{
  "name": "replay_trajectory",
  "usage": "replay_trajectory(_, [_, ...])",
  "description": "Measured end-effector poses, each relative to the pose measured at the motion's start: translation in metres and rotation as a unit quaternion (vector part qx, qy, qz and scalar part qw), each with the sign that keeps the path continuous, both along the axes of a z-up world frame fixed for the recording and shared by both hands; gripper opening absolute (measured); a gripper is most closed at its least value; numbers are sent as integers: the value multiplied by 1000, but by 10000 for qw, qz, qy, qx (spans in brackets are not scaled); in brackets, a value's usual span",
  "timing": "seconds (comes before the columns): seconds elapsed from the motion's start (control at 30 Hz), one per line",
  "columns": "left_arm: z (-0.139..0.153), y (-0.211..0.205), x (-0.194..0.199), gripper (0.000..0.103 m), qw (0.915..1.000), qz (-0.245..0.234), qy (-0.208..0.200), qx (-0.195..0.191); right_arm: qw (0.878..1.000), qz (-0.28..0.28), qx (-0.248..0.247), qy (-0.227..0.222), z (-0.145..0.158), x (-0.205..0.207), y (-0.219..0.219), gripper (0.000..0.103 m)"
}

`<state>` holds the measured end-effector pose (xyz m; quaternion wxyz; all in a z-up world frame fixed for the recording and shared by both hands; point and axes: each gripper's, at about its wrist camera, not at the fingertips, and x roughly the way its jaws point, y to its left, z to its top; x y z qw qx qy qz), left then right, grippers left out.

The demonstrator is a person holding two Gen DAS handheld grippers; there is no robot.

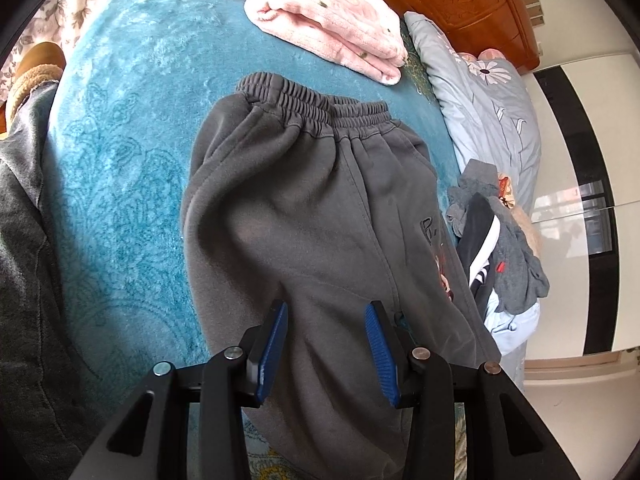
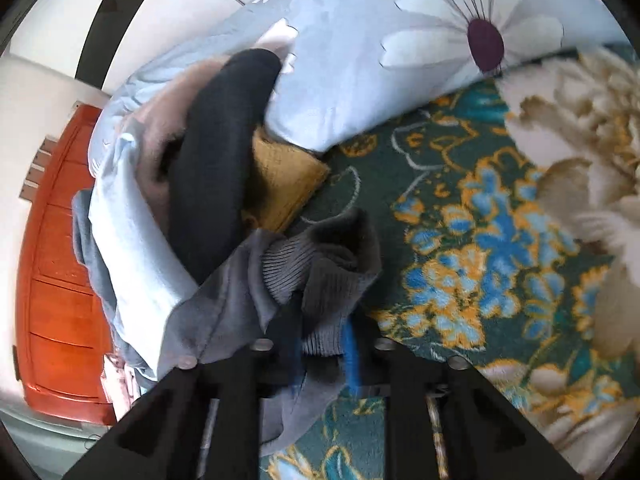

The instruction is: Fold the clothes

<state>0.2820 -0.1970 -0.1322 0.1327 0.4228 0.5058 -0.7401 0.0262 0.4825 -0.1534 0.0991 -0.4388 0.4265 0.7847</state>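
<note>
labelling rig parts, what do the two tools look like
Left tool: black angular frame with triangular cut-outs, round silver pins at the joints, and two fingers faced with blue ribbed pads. Right tool: the same black frame and silver pins, blurred, with a blue pad partly showing.

The grey trousers [image 1: 304,216] run out of the left wrist view at the bottom, their legs hidden behind the left tongs [image 1: 326,316]. A print on their right side curls out of sight (only "P." reads). In the right wrist view a grey sweater [image 2: 304,280] drapes over the right tongs [image 2: 324,336], hiding their tips; the whole view is motion-blurred.
</note>
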Motion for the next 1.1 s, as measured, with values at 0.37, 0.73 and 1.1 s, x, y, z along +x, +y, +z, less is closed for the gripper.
replay_trajectory(0.37, [-4, -12, 7, 45, 9999, 40, 93, 133, 9899, 236, 44, 1394, 121, 69, -15, 13])
replay_trajectory(0.73, [-3, -28, 13, 45, 9998, 94, 135, 124, 9971, -404, 370, -530, -4, 104, 0, 13])
replay_trajectory(1.1, [-20, -62, 13, 45, 9991, 392, -54, 181, 9947, 47, 778, -669, 35, 112, -15, 37])
